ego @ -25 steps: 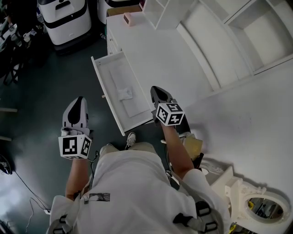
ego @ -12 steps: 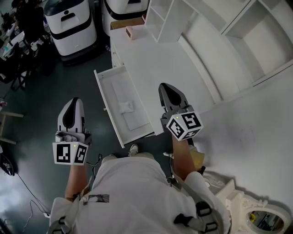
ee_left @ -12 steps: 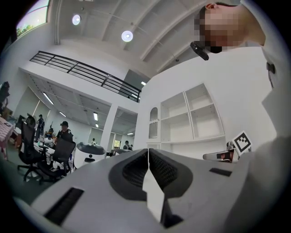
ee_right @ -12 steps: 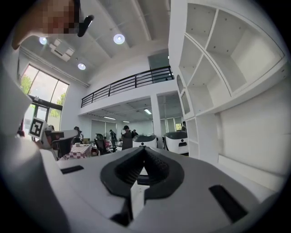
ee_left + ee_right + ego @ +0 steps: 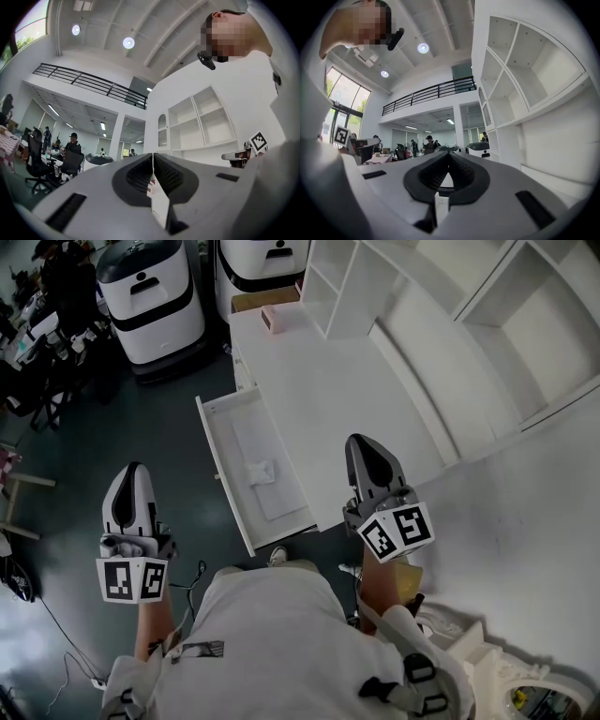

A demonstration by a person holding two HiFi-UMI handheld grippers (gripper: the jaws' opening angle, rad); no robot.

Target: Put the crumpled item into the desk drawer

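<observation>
A white crumpled item [image 5: 260,472] lies inside the open desk drawer [image 5: 218,468], which is pulled out from the white desk [image 5: 328,381]. Neither gripper touches it. My left gripper [image 5: 133,468] hangs over the dark floor to the left of the drawer. Its jaws are shut and empty in the left gripper view [image 5: 153,157]. My right gripper [image 5: 362,440] is raised above the desk's front edge, to the right of the drawer. In the right gripper view [image 5: 448,155] its jaws are shut with nothing between them. Both grippers point roughly level into the room.
A pink box [image 5: 275,318] sits at the desk's far end. White shelving [image 5: 487,324] runs along the right. Two white-and-black machines [image 5: 155,296] stand beyond the desk. Chairs and people [image 5: 70,150] are far off on the left. A cable [image 5: 56,624] lies on the floor.
Both grippers have risen towards the head camera. The right one has moved from over the drawer's near corner to the desk's front edge. The left one has drifted left. The crumpled item has stayed in the drawer.
</observation>
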